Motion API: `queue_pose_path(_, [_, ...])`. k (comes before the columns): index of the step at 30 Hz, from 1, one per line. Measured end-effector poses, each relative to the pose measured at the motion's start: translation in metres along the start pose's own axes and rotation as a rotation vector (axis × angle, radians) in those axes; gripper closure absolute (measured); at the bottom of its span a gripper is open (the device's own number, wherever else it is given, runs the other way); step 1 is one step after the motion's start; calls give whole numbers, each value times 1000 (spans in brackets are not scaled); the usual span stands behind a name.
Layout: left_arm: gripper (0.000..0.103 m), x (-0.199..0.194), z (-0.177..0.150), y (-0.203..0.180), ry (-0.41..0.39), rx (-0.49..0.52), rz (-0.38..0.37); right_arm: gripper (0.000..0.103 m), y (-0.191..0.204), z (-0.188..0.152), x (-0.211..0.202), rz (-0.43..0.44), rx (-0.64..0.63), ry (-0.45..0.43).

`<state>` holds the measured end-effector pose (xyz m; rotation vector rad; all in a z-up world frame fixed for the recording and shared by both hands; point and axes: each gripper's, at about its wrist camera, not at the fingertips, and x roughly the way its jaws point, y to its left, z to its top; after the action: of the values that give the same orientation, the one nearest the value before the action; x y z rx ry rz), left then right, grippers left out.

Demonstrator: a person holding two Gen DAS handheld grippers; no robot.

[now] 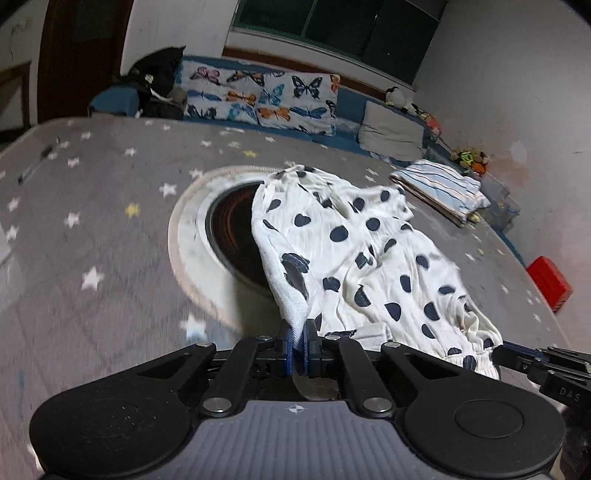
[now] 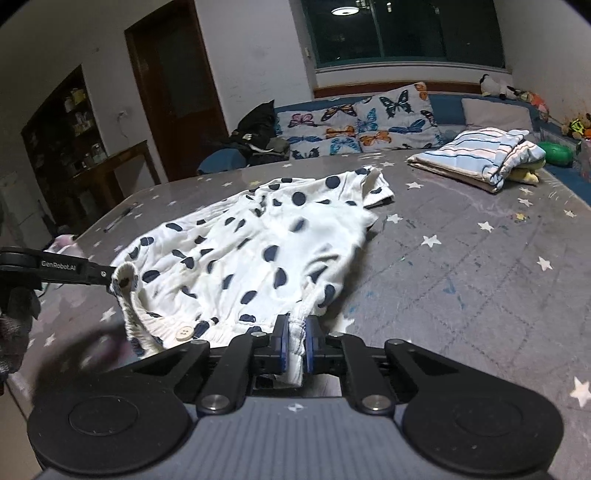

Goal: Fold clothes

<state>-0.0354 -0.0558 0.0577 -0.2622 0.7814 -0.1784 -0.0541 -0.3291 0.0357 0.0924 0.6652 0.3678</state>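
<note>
Near 6 o'clock both grippers, left gripper [image 1: 299, 341] and right gripper [image 2: 294, 341], pinch the polka-dot garment [image 2: 251, 254] by its waistband; looks light and floppy, so grab the hems.

Indoor lighting is dim and cool, a ceiling lamp [image 2: 345, 11] reflects in the dark window [image 2: 402, 31], fisheye distortion bends all edges, corners vignette black, and motion blur smears the table [image 1: 92, 258].

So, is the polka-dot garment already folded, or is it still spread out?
Spread out, not folded: the polka-dot garment lies open on the table, while the left gripper and right gripper pinch its waistband.
</note>
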Motion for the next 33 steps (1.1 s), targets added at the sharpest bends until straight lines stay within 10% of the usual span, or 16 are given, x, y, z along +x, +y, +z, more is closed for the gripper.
queue_pose_path(14, [94, -23, -41, 26, 141, 14, -21, 88, 3, -30, -36, 75, -51, 163])
queue_pose_path(22, [70, -31, -19, 29, 80, 65, 12, 85, -12, 5, -25, 66, -67, 133])
queue_pose_path(33, [69, 28, 47, 22, 25, 117, 77, 83, -45, 86, 40, -26, -95, 75])
